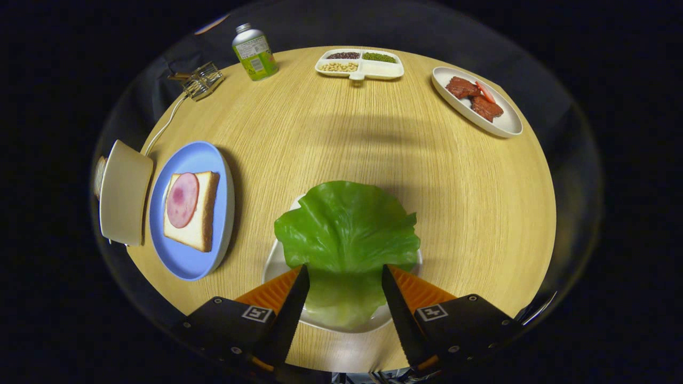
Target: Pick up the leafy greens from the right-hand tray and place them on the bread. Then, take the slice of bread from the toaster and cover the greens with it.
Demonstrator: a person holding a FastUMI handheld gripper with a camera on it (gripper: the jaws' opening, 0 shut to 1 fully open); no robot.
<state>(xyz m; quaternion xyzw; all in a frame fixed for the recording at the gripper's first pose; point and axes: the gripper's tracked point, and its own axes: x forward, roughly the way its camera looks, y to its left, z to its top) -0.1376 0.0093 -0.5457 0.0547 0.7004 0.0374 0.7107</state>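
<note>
A green lettuce leaf (347,234) lies on a white tray (273,269) on the round wooden table. My gripper (345,274) is open, its fingers standing either side of the leaf's pale stem end, above it. To the left sits a blue plate (188,261) holding a slice of bread (205,216) topped with a round slice of ham (182,199). Left of the plate stands a cream toaster (124,192) with the edge of a bread slice (99,176) showing at its far side.
Beyond the leaf, at the table's far edge, are a divided white dish of beans (359,65), a white oval plate of reddish meat (476,100), a green bottle (255,52) and a small clear stand (203,80). A white cord (163,125) runs from the toaster.
</note>
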